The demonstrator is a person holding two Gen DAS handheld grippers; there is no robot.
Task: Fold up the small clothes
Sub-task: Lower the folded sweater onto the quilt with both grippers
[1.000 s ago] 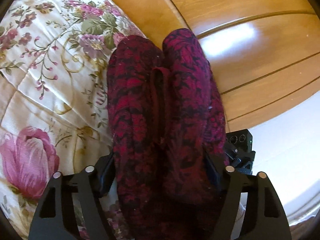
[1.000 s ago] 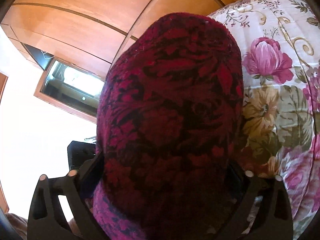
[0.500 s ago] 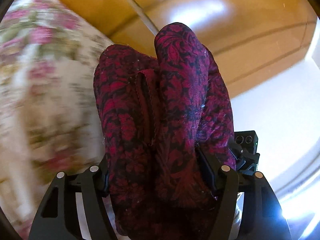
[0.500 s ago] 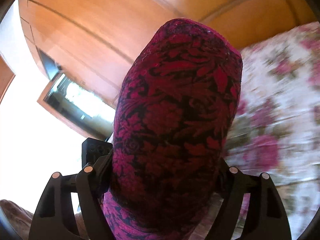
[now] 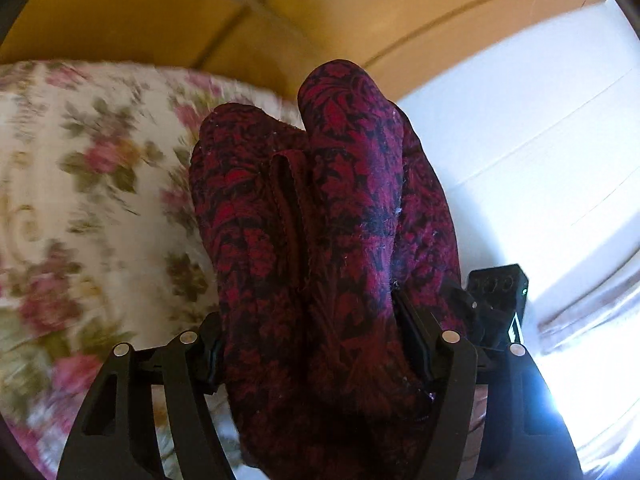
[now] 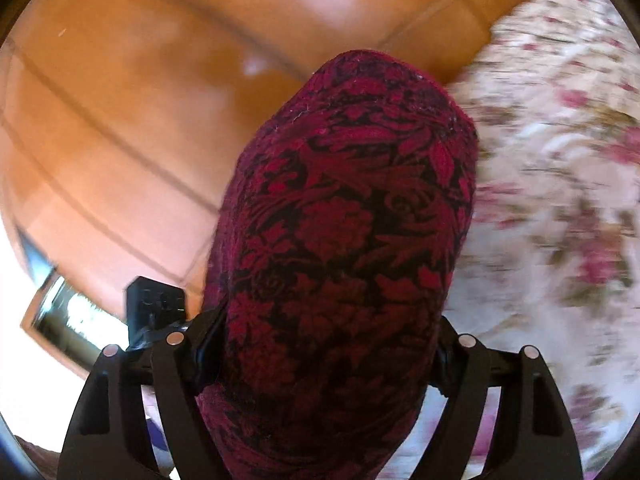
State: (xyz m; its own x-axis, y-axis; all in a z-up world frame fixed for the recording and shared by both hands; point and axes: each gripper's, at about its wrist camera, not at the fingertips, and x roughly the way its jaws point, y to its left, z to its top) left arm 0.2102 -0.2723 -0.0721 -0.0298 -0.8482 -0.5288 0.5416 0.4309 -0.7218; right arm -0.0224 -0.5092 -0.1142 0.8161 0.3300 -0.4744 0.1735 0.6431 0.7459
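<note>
A dark red and black patterned garment (image 5: 340,184) stands bunched in thick folds between the jaws of my left gripper (image 5: 312,320), which is shut on it. The cloth hides the fingertips. In the right wrist view the same garment (image 6: 352,208) bulges as one rounded mass out of my right gripper (image 6: 324,332). Its jaws are opening slightly, with the cloth still filling the gap and touching both pads. Both grippers hold the bundle in the air side by side. A black part of the other gripper (image 5: 496,300) shows at the right in the left wrist view.
A cream bedspread with pink flowers (image 5: 88,200) lies to the left below, and at the right in the right wrist view (image 6: 560,160). Glossy wooden panelling (image 6: 140,100) rises behind. A white wall (image 5: 520,140) is on the right, and a dark framed pane (image 6: 60,320) at lower left.
Both views have swung sideways with heavy blur. The bedspread slid across, and the white wall came into the left view. The garment stayed in both grippers.
</note>
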